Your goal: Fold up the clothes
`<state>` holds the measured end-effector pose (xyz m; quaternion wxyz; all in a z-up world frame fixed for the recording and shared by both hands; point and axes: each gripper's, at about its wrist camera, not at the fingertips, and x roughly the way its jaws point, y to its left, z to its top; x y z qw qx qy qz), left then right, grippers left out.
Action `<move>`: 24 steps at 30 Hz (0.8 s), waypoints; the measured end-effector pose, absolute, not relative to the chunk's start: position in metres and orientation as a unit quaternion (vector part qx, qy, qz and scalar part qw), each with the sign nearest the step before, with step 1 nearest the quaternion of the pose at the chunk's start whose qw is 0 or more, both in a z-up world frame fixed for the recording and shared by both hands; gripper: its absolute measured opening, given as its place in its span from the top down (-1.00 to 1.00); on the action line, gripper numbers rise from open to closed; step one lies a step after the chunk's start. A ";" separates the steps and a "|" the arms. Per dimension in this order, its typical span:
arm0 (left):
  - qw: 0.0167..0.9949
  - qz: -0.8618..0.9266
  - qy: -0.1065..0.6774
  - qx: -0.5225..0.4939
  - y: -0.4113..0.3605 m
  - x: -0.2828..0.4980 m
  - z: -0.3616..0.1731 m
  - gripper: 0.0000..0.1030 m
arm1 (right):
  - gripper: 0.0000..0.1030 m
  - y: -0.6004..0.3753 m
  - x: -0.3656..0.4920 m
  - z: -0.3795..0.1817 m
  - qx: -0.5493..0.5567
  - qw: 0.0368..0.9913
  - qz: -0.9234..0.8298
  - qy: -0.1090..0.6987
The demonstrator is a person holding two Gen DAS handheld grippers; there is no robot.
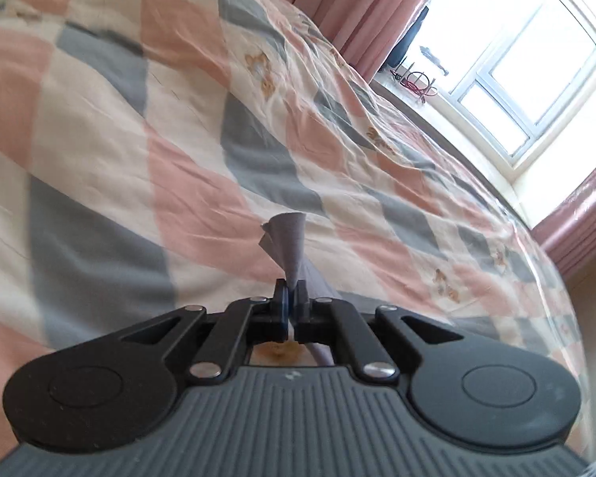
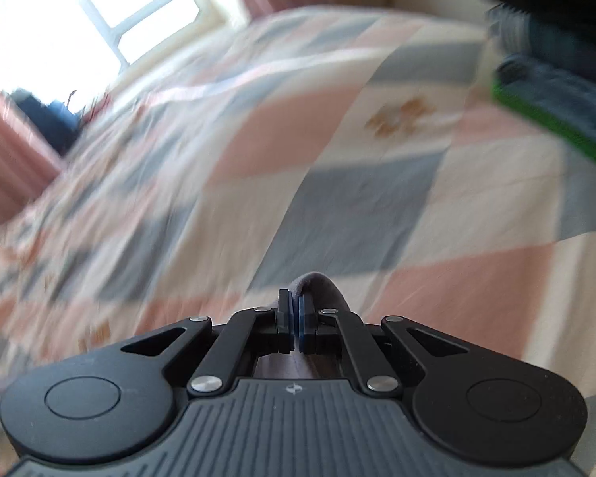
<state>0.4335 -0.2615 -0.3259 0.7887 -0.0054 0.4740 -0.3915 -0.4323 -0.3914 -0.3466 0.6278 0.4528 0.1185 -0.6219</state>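
A grey garment point(image 1: 288, 246) is pinched at a corner by my left gripper point(image 1: 290, 292), which is shut on it; a cone of the cloth sticks up past the fingertips and the rest trails down to the right under the gripper. In the right wrist view my right gripper point(image 2: 297, 308) is shut on another fold of the same grey garment point(image 2: 318, 284), which bulges just past the pads. Both grippers hang above a bed covered by a pink, grey and cream checked quilt point(image 1: 178, 139). Most of the garment is hidden below the grippers.
The checked quilt point(image 2: 337, 159) fills both views. A pile of dark and green folded clothes point(image 2: 556, 79) sits at the upper right of the right wrist view. A window point(image 1: 528, 71) with pink curtains point(image 1: 357, 8) lies beyond the bed's far edge.
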 end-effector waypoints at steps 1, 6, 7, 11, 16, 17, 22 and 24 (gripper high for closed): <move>0.791 -0.387 0.474 0.007 -0.254 0.435 -0.327 0.99 | 0.97 -0.391 -0.440 -0.348 0.457 0.620 -0.628 0.109; 0.792 -0.329 0.510 0.066 -0.245 0.432 -0.385 0.98 | 0.84 -0.406 -0.454 -0.384 0.499 0.583 -0.627 0.134; 0.796 -0.325 0.506 0.069 -0.248 0.429 -0.390 0.98 | 0.81 -0.410 -0.453 -0.392 0.504 0.578 -0.626 0.138; 0.803 -0.361 0.472 0.054 -0.269 0.427 -0.366 0.99 | 0.80 -0.427 -0.440 -0.402 0.495 0.583 -0.627 0.148; 0.803 -0.416 0.427 0.009 -0.283 0.437 -0.312 0.91 | 0.82 -0.427 -0.441 -0.378 0.465 0.609 -0.631 0.123; 0.805 -0.408 0.428 0.039 -0.285 0.437 -0.313 0.81 | 0.82 -0.425 -0.442 -0.375 0.463 0.606 -0.635 0.119; 0.780 -0.351 0.502 0.128 -0.261 0.450 -0.338 0.79 | 0.67 -0.418 -0.444 -0.384 0.497 0.575 -0.635 0.140; 0.776 -0.348 0.510 0.132 -0.251 0.452 -0.334 0.78 | 0.43 -0.410 -0.440 -0.380 0.493 0.572 -0.640 0.139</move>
